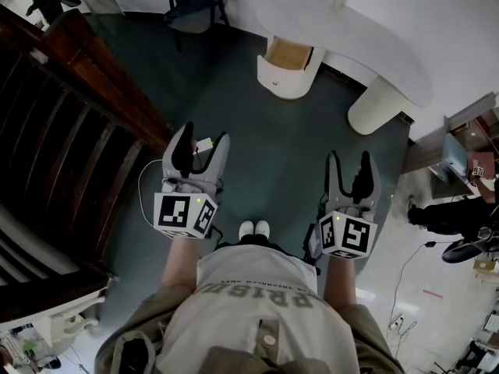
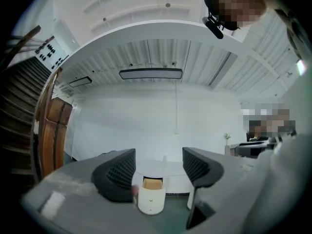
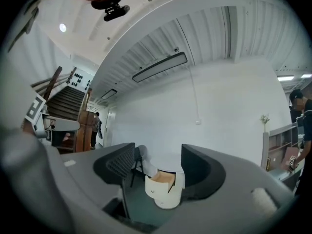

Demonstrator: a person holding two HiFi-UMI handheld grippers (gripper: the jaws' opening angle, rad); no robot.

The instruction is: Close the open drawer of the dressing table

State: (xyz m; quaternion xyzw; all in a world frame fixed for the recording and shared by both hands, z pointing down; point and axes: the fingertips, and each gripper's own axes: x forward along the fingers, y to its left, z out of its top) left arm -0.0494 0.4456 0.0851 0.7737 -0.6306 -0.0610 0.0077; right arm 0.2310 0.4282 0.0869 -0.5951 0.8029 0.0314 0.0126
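Ahead, the drawer point(image 1: 288, 53) is seen pulled out of the round white pedestal point(image 1: 284, 82) under the dressing table point(image 1: 366, 41), at the table's left end in the head view. Its pale wood inside is exposed.

- Handling: it is judged a rigid box, probably light and running on slides. The white front is smooth and curved, with what looks like a small knob.
- Hold: no grasp is judged necessary. A square push on the front near the knob should seat it. An off-centre push could skew and jam it.
- Approach: dark floor point(image 1: 273, 170) lies between the drawer and the person.
- Grippers: the left gripper point(image 1: 203, 140) and right gripper point(image 1: 351, 162) are held level, well short of the table. Both sets of jaws are spread wide, with nothing between the pads.
- Surroundings: a wooden staircase point(image 1: 70, 123) is noted at left.
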